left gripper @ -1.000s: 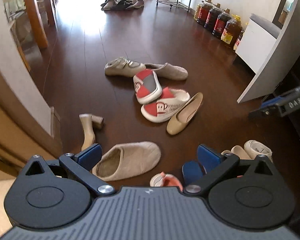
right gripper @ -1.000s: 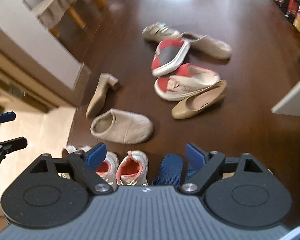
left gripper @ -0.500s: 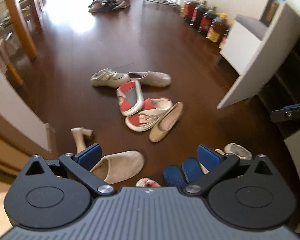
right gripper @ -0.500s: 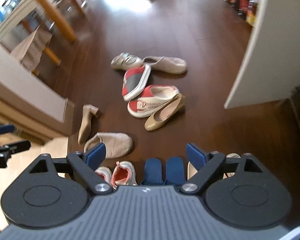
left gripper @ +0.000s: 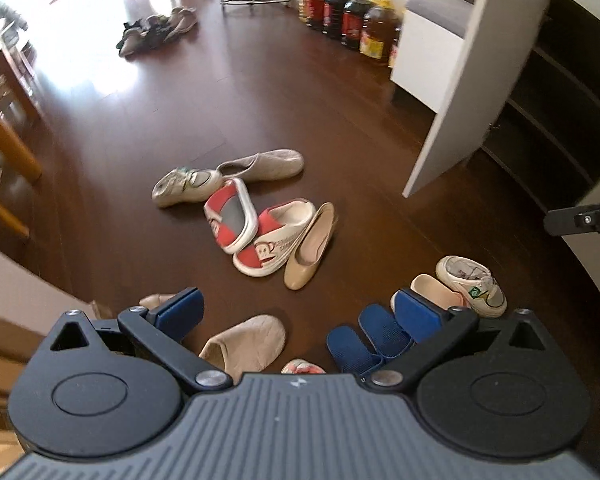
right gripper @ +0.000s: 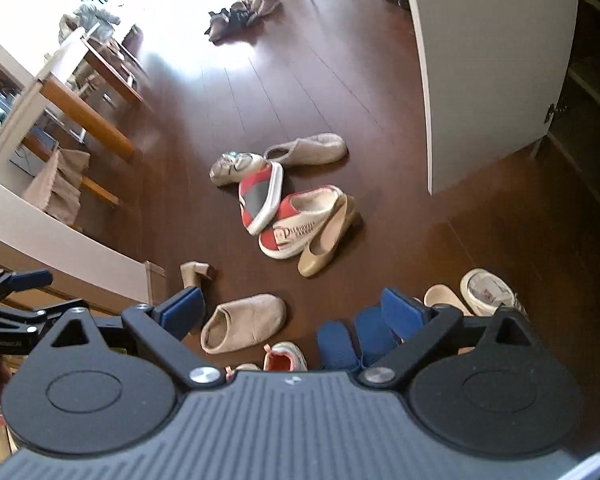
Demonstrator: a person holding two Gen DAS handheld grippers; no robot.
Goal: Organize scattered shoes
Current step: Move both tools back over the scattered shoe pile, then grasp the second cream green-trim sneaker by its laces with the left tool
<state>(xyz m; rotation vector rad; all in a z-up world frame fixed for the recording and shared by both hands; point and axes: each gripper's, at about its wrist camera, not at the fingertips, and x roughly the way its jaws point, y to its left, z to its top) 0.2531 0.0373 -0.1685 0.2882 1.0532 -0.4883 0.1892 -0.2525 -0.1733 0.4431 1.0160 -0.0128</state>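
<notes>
Both grippers hang high over the dark wood floor, pointing steeply down. My left gripper [left gripper: 298, 314] is open and holds nothing. My right gripper [right gripper: 292, 312] is also empty, and its jaws are opening. Mid-floor lies a heap: two red-and-white slip-ons [left gripper: 260, 248], one of them flipped, a beige pump [left gripper: 310, 248], a grey sneaker [left gripper: 186, 186] and a beige slipper [left gripper: 264, 164]. Nearer me sit another beige slipper [right gripper: 244, 322], a pair of blue slippers [right gripper: 352, 340], pink-lined sneakers [right gripper: 284, 356], a white sneaker [right gripper: 488, 292] and a beige heeled shoe [right gripper: 194, 274].
A white cabinet door [left gripper: 472, 92] stands open at the right, with dark shelves [left gripper: 560, 120] behind it. Oil bottles [left gripper: 352, 24] line the far wall. More shoes [left gripper: 156, 30] lie far back. A wooden table [right gripper: 88, 120] and a pale ledge [right gripper: 60, 248] border the left.
Both grippers have risen and rolled, so the shoes look smaller and the cabinet shelves have come into view. The right jaws stand a little wider. No shoe has moved.
</notes>
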